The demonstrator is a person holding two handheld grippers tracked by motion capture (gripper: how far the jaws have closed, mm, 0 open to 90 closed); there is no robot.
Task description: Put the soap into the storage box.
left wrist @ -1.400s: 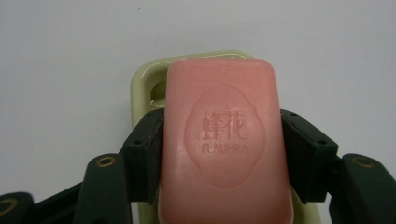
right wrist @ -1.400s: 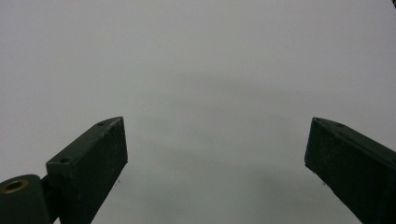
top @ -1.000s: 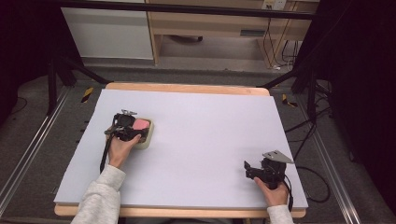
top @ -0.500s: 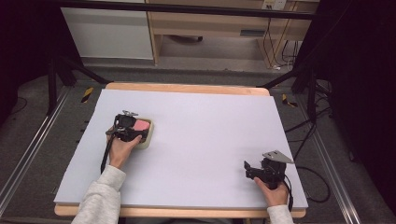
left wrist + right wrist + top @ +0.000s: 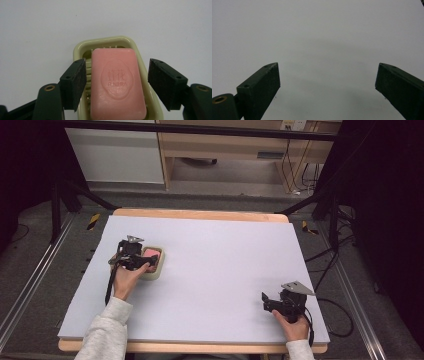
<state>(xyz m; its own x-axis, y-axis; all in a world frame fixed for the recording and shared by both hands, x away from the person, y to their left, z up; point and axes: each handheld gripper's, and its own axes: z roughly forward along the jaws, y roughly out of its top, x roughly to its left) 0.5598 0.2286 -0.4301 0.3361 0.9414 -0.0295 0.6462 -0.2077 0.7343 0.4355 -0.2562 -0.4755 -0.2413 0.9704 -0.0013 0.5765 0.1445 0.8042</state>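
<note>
The pink soap bar [image 5: 117, 82] lies in its pale green dish [image 5: 80, 47] straight ahead of the left gripper [image 5: 117, 85], long axis running along the jaws, which have just been opening and stand clear on either side. The right gripper [image 5: 272, 301] rests well apart, jaws spread, holding nothing

Pink embossed soap bar [image 5: 117, 82] lies flat in pale-green soap dish [image 5: 80, 47].
</note>
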